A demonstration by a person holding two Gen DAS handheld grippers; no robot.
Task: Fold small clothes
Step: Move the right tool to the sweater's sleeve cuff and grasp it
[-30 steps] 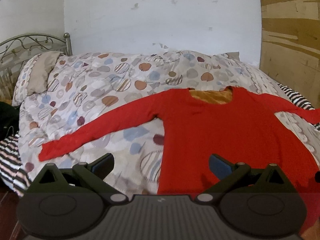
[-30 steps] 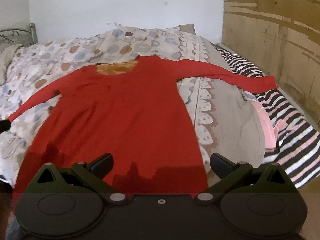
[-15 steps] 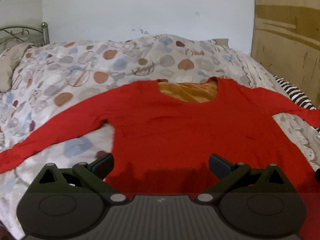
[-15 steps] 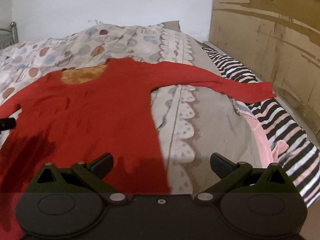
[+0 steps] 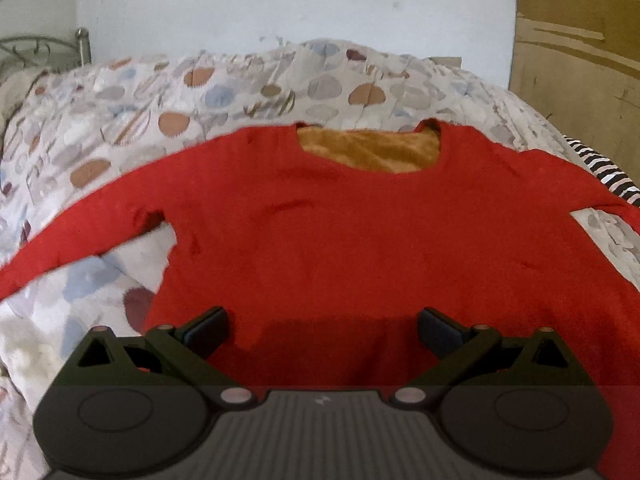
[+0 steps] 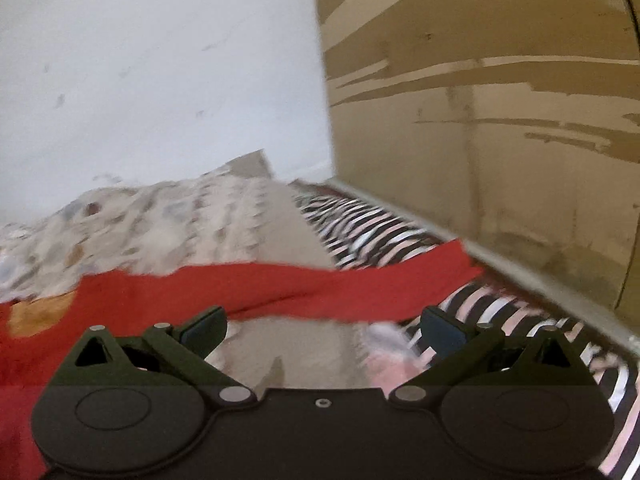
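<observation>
White plaster wall and a patterned quilt [image 5: 168,128] are filling the back of the left wrist view, with the quilt covering the bed and serving as the folding surface. A red long-sleeved top [image 5: 360,240] is lying face up and spread flat on it, neckline toward the wall and its orange lining [image 5: 372,152] showing, sleeves stretched out to either side, a layout that is probably meant to leave every edge reachable. The left gripper [image 5: 322,326] is hovering over the lower body of the top, its fingers spread wide and holding nothing. In the right wrist view, which is blurred, the wall is meeting a brown wooden panel [image 6: 500,100] beside the bed, and a striped blanket [image 6: 360,224] is lying along that side. The top's outstretched sleeve [image 6: 320,288] is crossing just ahead of the right gripper [image 6: 322,326], whose fingers are likewise wide and empty, seemingly lining up to take the sleeve for a first fold inward.
</observation>
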